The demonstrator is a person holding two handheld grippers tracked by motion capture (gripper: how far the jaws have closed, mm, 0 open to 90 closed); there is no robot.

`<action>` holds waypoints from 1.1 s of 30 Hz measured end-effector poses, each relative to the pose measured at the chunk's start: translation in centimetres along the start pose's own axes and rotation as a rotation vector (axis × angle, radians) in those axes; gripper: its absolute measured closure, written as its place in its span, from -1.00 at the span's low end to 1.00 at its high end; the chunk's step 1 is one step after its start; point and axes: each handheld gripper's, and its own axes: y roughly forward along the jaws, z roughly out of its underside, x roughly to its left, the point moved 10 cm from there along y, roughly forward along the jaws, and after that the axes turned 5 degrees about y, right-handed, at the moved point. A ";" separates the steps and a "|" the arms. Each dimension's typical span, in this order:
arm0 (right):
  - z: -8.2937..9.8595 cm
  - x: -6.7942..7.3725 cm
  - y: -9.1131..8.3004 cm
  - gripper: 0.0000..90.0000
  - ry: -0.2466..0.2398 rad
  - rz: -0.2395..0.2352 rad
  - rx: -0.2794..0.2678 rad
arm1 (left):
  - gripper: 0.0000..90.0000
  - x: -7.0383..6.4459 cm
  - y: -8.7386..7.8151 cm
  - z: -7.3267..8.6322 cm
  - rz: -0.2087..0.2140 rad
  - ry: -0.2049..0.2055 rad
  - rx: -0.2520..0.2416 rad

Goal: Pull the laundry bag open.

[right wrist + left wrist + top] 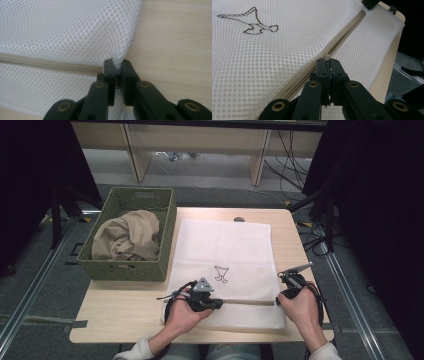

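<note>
High view: near the table's (125, 320) near edge, the left gripper (216, 304) is clamped on the zipper pull (326, 58), while the right gripper (278, 300) pinches the white mesh laundry bag's (225, 245) right edge. Keep that edge taut and draw the pull straight along the zipper (247, 302). Farther left, a green wicker basket (131, 270) holds beige cloth (126, 236).
</note>
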 end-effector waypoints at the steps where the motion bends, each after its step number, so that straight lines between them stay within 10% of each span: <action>1: 0.0 0.0 0.0 0.89 0.003 0.003 -0.001 | 0.93 -0.1 0.0 0.0 0.009 -0.011 -0.013; 33: -0.1 0.0 -0.1 0.89 -0.008 -0.005 -0.022 | 0.93 1.1 -1.5 1.0 -0.016 -0.034 -0.019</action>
